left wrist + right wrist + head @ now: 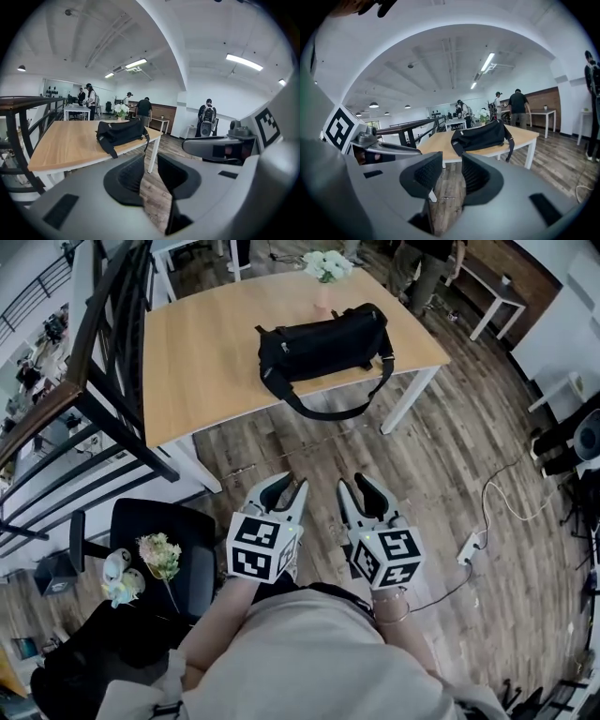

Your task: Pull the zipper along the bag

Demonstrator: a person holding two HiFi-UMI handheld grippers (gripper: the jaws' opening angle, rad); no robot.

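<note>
Head view: the bag (323,345) lies on the surface (206,371), well apart from the left tongs (292,486) and right tongs (352,486) (both over the floor (450,456)); left gripper view: jaws apart, nothing between; right gripper view: likewise apart and empty. Judged: the approach step; next, reach the bag and find its zipper.

We see a bag (323,348) of black matt cloth, its strap (337,411) the same dull black. It lies on a bench (206,352) whose top is pale, smooth wood with a soft sheen. The floor (450,456) is brown and grey wood planks, streaky and dull. Our left tool (289,486) and right tool (352,484) have smooth, matt grey plastic shells, with black ribbed pads (129,176) that look rubbery. The railing (103,362) looks like dark painted metal.
</note>
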